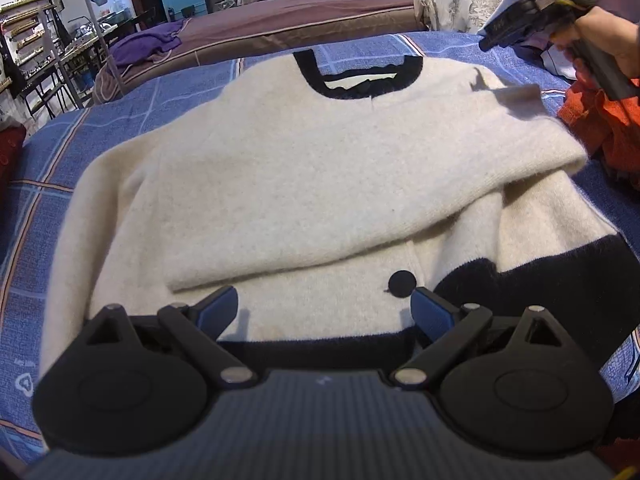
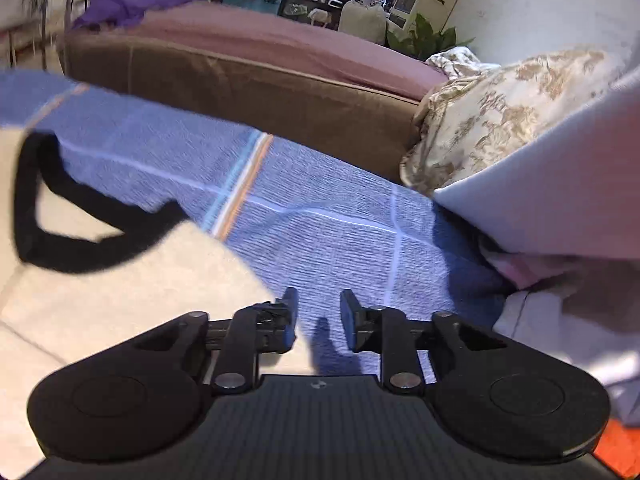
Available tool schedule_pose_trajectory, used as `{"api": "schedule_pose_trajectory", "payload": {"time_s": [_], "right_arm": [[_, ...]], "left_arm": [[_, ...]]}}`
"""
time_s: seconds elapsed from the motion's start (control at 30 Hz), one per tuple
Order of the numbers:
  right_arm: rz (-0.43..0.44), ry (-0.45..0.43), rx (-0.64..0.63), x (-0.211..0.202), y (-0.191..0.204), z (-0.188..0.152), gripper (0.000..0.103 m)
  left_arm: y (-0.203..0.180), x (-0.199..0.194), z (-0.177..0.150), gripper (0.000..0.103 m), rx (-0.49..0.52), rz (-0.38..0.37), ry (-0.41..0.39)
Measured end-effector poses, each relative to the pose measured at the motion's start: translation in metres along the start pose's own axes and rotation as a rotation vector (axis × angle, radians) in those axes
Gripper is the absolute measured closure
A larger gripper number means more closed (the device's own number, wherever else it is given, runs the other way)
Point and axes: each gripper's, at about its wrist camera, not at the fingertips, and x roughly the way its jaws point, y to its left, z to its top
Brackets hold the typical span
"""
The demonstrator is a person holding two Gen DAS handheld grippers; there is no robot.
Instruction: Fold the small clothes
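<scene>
A cream sweater [image 1: 300,180] with a black collar [image 1: 360,80], black hem band and a black button [image 1: 402,283] lies flat on the blue plaid cover [image 1: 160,92]. One sleeve is folded across its body from the right. My left gripper [image 1: 324,296] hovers open over the lower front near the hem, with nothing between its fingers. A hand holds my right gripper [image 1: 490,38] off the sweater's far right shoulder. In the right wrist view the right gripper [image 2: 319,300] is open and empty over the blue cover [image 2: 320,208], beside the sweater's shoulder [image 2: 120,300] and collar [image 2: 80,240].
An orange garment [image 1: 600,120] is heaped at the right edge, and something red [image 1: 12,148] sits at the left. A pale pillow [image 2: 560,184] and a floral quilt [image 2: 500,120] lie at the far right. Behind is a brown bed [image 1: 280,28] with a purple garment [image 1: 148,42].
</scene>
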Motion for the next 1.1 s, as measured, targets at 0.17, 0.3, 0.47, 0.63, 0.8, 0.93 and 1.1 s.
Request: {"api": "schedule_pose_trajectory", "payload": {"time_s": [0.17, 0.3, 0.47, 0.63, 0.8, 0.93, 1.1], "right_arm": [[0.222, -0.098, -0.082, -0.084, 0.036, -0.031, 0.000], [0.299, -0.101, -0.294, -0.119, 0.084, -0.068, 0.000], [0.143, -0.078, -0.527, -0.129, 0.117, -0.113, 0.000], [0.094, -0.036, -0.514, -0.133, 0.104, -0.137, 0.000], [-0.049, -0.022, -0.549, -0.107, 0.095, -0.146, 0.003], [-0.039, 0.001, -0.478, -0.091, 0.085, -0.141, 0.070], [-0.116, -0.045, -0.446, -0.122, 0.061, -0.131, 0.086]], "left_arm": [[0.004, -0.003, 0.003, 0.005, -0.011, 0.006, -0.009], [0.005, -0.003, 0.000, 0.004, -0.035, -0.008, 0.005], [-0.004, -0.016, -0.001, 0.004, 0.004, -0.005, -0.030], [-0.004, -0.023, 0.000, 0.004, 0.011, -0.001, -0.046], [-0.003, -0.040, 0.014, 0.004, 0.001, -0.004, -0.096], [-0.008, -0.048, 0.018, 0.000, 0.034, 0.033, -0.113], [-0.010, -0.047, 0.011, 0.000, 0.050, 0.032, -0.082]]}}
